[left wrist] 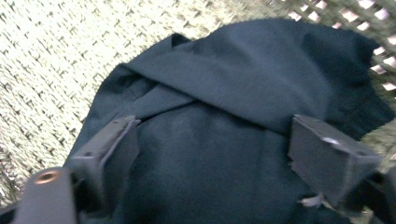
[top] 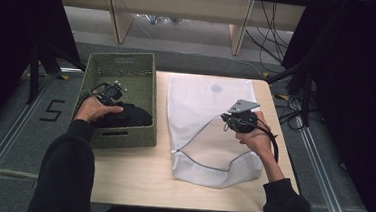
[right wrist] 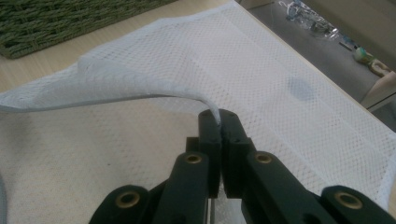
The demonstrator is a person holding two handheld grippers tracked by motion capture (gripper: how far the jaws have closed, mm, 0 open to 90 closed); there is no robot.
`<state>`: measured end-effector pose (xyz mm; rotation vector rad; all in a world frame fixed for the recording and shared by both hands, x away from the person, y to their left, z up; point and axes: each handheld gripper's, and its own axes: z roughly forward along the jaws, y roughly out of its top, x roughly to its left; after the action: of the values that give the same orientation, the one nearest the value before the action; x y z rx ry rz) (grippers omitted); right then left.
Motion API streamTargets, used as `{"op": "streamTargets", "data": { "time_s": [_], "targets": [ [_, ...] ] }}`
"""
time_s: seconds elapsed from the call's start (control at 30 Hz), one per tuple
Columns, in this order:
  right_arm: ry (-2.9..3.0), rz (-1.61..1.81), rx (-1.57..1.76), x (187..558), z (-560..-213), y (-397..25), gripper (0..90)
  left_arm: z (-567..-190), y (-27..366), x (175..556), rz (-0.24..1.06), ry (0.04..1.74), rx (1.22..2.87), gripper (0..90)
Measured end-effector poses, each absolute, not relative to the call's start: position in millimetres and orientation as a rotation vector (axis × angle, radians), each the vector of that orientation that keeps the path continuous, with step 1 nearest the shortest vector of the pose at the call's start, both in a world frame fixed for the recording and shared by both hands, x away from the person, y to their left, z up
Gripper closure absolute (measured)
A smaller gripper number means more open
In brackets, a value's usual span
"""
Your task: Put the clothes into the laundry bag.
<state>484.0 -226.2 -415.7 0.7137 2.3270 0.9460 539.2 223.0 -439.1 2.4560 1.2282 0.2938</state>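
Garment (left wrist: 224, 116) between spread jaws; mesh bag (right wrist: 261, 70) edge pinched.

Floor marking: a black numeral "5" (top: 53, 110) on the grey floor, left of the table.

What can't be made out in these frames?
- High view: whether the left tool touches the dark garment; the hand and basket wall hide the contact.
- Left gripper view: the garment's type and lower part; folded, blurred, cut off by the bottom edge.
- Right gripper view: inside the white mesh bag, past the edge the right tool pinches.
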Motion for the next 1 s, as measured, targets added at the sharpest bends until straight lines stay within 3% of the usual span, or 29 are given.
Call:
{"op": "streamTargets", "data": {
  "time_s": [0.23, 0.5, 0.63, 0.73, 0.83, 0.87, 0.97, 1.0],
  "targets": [
    [2.336, 0.941, 0.736, 483, -417, -226, 89.7, -458, 221, 541, 0.261, 1.214, 2.493, 14.5],
    [2.345, 0.933, 0.73, 481, -419, -225, 89.7, -467, 225, 548, 0.27, 1.246, 2.528, 2.1],
    [2.345, 0.931, 0.717, 483, -419, -226, 89.7, -474, 226, 546, 0.227, 1.314, 2.441, 0.0],
    [2.342, 0.937, 0.727, 481, -419, -226, 89.6, -474, 230, 549, 0.214, 1.247, 2.491, 0.0],
    [2.346, 0.932, 0.715, 483, -419, -226, 89.7, -481, 226, 547, 0.17, 1.372, 2.382, 0.1],
    [2.347, 0.929, 0.709, 483, -419, -227, 89.6, -481, 227, 549, 0.181, 1.367, 2.419, 2.5],
    [2.338, 0.94, 0.73, 482, -419, -227, 89.7, -478, 222, 550, 0.298, 1.404, 2.468, 35.1],
    [2.338, 0.942, 0.731, 481, -418, -227, 89.7, -476, 221, 550, 0.291, 1.411, 2.484, 40.7]
  ]
}}
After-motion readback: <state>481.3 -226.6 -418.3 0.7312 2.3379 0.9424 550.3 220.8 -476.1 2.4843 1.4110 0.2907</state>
